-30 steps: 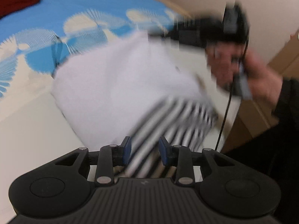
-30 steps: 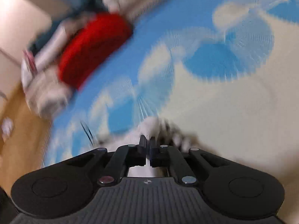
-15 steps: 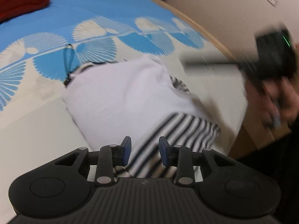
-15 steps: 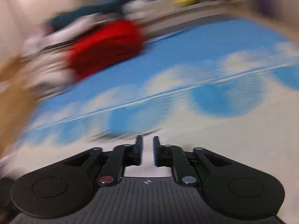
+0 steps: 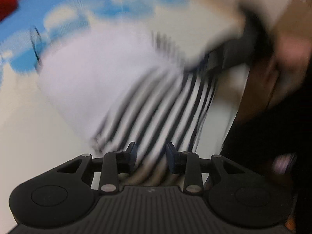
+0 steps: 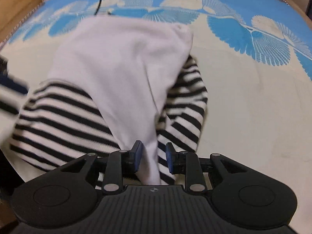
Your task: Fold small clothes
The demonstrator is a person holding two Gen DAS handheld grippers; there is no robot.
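Both claws spread, left claw (image 5: 151, 154) and right claw (image 6: 153, 157) straddling the striped-sleeved white top (image 6: 120, 62) on the bedspread (image 6: 253, 97); closing on too few layers could undo the fold

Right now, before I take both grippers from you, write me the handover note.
Left gripper: open, with the striped sleeve between its fingers, not clamped. That view is blurred.
Right gripper: open, straddling a fold of the white shirt at the edge nearest the camera.
The shirt lies on the blue-and-cream bed cover, white body on top, striped sleeves showing on both sides below it.
Done: the shirt looks partly folded, sleeves tucked under.
Left: probably close both grippers on the near edge and finish the fold. A red garment waits at the far edge.
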